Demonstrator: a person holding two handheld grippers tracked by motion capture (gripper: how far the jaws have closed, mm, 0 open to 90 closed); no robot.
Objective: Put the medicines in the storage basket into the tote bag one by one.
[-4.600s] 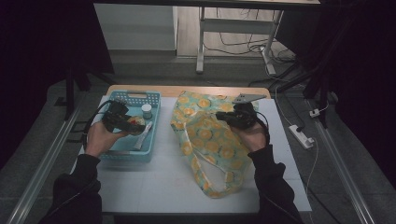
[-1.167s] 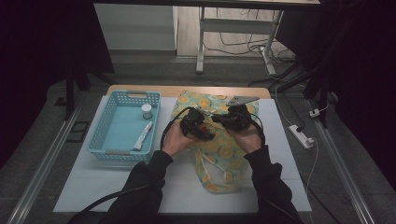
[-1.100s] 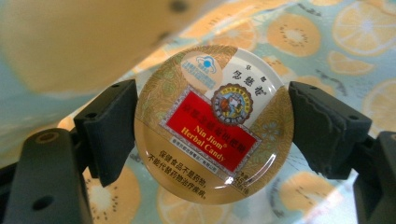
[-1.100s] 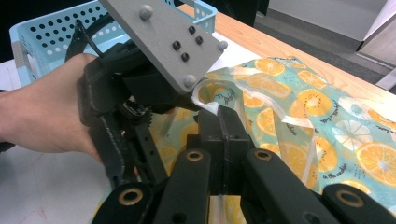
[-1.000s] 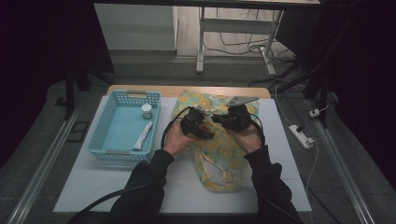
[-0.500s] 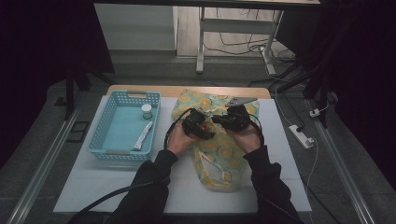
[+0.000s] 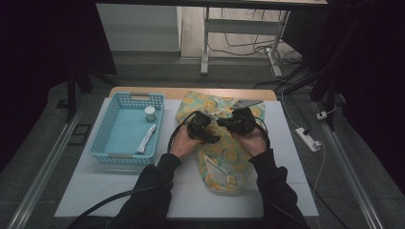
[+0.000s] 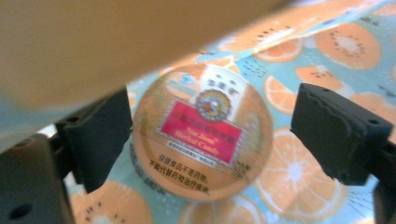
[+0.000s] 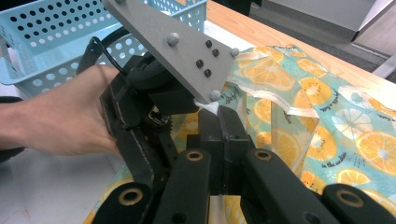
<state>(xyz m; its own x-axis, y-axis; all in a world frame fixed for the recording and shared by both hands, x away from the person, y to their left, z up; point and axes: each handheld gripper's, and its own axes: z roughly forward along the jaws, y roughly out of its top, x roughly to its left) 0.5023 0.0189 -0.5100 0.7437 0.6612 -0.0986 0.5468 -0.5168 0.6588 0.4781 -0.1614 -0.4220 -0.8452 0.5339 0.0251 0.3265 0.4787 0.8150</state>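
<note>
Left gripper point(image 8: 205, 140), over orange-print cloth bag point(image 7: 224, 152) on tabletop: jaws spread, just opening, flanking round orange candy tin point(image 8: 203, 140) (untouched). Right gripper point(image 9: 223, 126): clamped on bag's edge.

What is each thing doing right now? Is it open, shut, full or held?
Left gripper: open, jaws just widened around the tin.
Candy tin: lid on, lying inside the bag.
Right gripper: shut on the bag's edge.
Orange-print bag: mouth held open.
Blue basket: holds a jar and a tube.
</note>
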